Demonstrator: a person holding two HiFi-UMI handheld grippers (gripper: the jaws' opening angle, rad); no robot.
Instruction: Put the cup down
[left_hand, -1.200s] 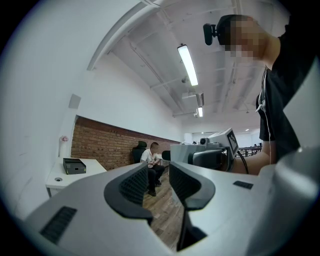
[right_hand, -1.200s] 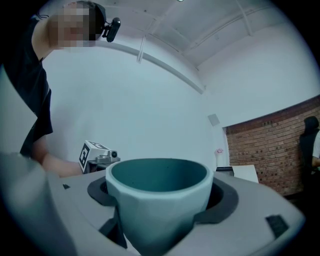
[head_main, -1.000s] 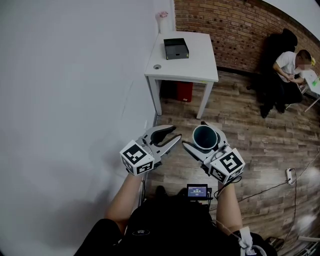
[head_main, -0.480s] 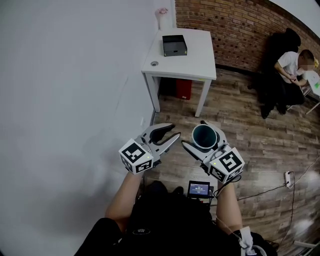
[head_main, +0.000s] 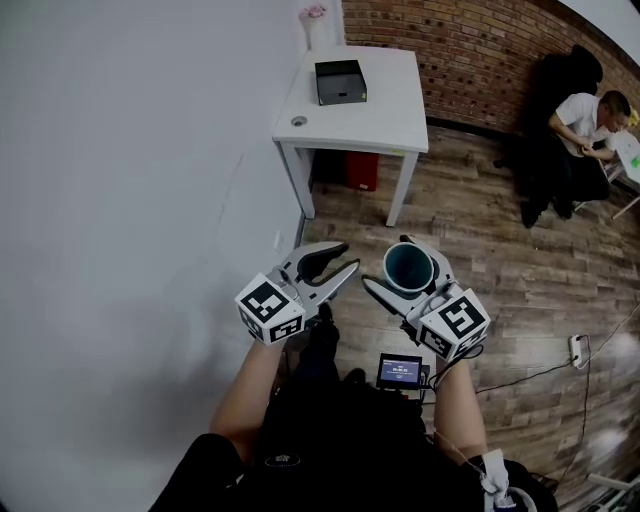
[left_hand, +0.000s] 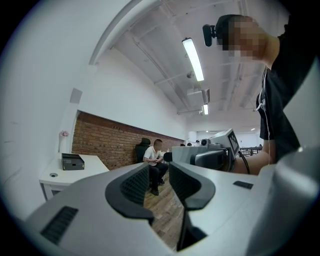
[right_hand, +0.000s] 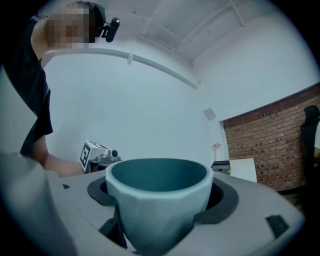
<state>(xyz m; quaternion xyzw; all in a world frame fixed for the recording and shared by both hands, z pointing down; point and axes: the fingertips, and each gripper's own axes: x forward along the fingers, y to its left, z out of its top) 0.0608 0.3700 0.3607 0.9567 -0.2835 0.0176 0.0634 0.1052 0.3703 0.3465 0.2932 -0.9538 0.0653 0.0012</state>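
Carrying step, cup not yet set down: my right gripper (head_main: 393, 265) has its fingers clamped on the sides of the teal cup (right_hand: 158, 202), which sits upright and looks empty, over the wooden floor (head_main: 520, 270) and well short of the white surface (head_main: 385, 95). My left gripper (head_main: 350, 256) rides alongside, equally far from the surface, its fingers narrowly apart with nothing between them.

By my reading the task is in its approach. The next move calls for bringing the cup level over a bare part of the surface, lowering it until the base rests flat, and only then spreading the fingers. The near half of the surface looks free.

On the surface, a black box (head_main: 340, 81) lies toward its far edge, a small round object (head_main: 298, 121) sits by its left edge, and something pale with a pink top (head_main: 314, 12) stands at its far corner against the white wall (head_main: 130, 200). A red object (head_main: 362, 170) is tucked beneath the surface. A brick wall (head_main: 470, 50) runs behind the surface, and a seated person (head_main: 585, 120) is well off to its right.
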